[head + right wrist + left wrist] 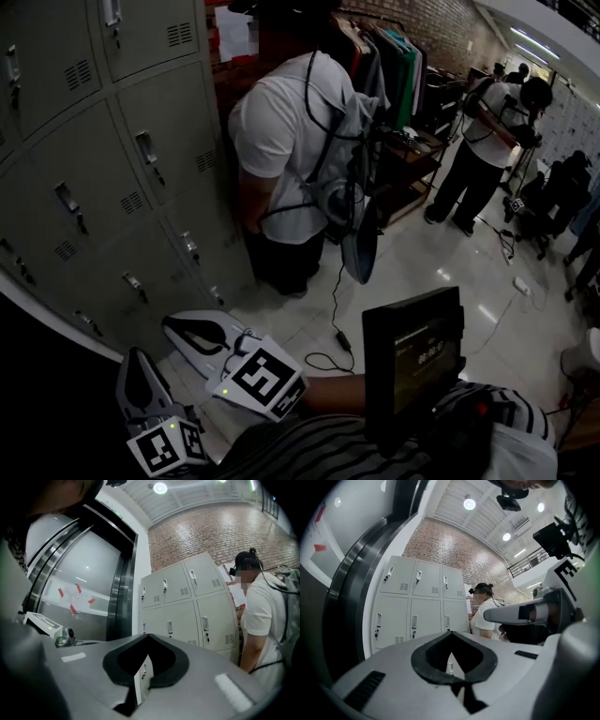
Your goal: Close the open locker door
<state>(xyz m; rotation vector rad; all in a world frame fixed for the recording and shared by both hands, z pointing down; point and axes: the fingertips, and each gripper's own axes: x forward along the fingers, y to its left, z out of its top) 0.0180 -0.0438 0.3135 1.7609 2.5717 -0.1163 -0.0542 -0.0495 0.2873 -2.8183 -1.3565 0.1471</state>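
The grey lockers [103, 187] fill the left of the head view, and every door I can see there lies flush with its row. Both grippers hang low in front of the lockers, near the floor. My left gripper [135, 356] points up at the bottom left with its jaws together and nothing between them. My right gripper [171, 324] is just to its right, also shut and empty. In the left gripper view the left gripper [450, 633] has its tips touching in front of the lockers [417, 606]. The right gripper view shows the right gripper [149, 636] the same way, facing the lockers [187, 606].
A person in a white shirt [291, 150] stands close against the lockers' right end. A black cable [333, 347] trails over the pale tiled floor. A dark screen [417, 352] sits on a mount near my chest. A clothes rack [394, 56] and other people [487, 141] are farther right.
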